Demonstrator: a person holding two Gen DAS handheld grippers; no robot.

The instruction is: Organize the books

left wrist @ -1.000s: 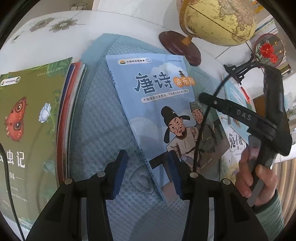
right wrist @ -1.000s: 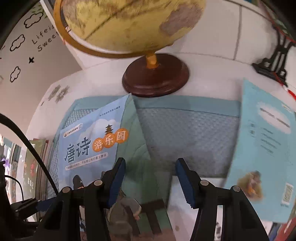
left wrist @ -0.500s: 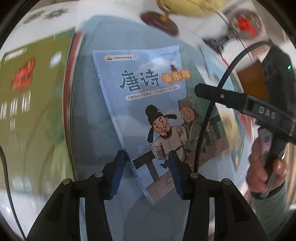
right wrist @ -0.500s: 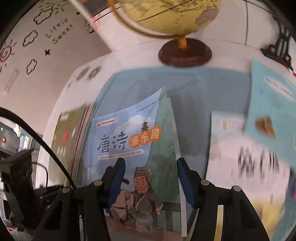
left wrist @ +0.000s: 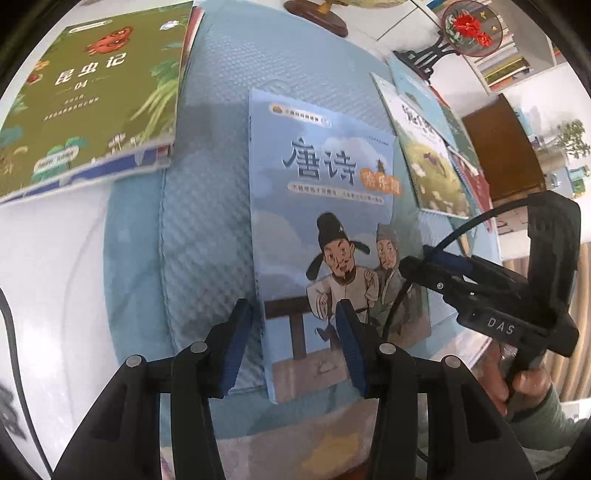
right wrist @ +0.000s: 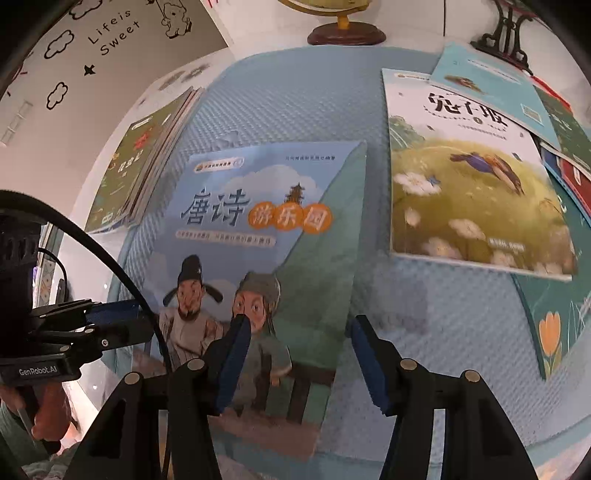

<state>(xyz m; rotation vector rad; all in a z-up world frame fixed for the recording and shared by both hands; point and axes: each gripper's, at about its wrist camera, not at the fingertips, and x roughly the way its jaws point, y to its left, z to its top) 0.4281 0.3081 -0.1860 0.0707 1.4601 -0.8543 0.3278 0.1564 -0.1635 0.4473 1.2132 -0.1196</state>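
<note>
The blue poetry book (left wrist: 325, 206) w/ two cartoon figures on its cover is seen lying flat on a pale blue textured mat (left wrist: 207, 184), approx. at the mat's centre. In the left wrist view the left tool (left wrist: 291, 347) is held just above the book's near-left corner; its blue pads (left wrist: 236, 343) are kept apart, one off the book's left edge over the mat, the other over the cover. No clamping is shown.

In the right wrist view the right tool (right wrist: 299, 354) is positioned over the book's (right wrist: 258, 236) near-right corner. Its jaws have just been closing, yet a gap is still shown between them; the book's right edge is framed between the pads, the left pad (right wrist: 232, 354) over the cover, the right one over bare mat (right wrist: 424, 295). Whether the cover is touched cannot be told.

A stack of books topped by a green insect book (left wrist: 96, 96) is seen at approx. 10 o'clock from the poetry book, overhanging the mat's edge onto the white surface (left wrist: 48, 266). At approx. 2 o'clock a meadow-cover book (right wrist: 472, 177) is laid over other scattered books, w/ a teal one (right wrist: 491, 85) overlapping its far corner. A globe's wooden base (right wrist: 347, 35) is placed at 12 o'clock, beyond the mat. A hand (left wrist: 524, 384) on the right tool's grip is visible at 4 o'clock in the left view.
</note>
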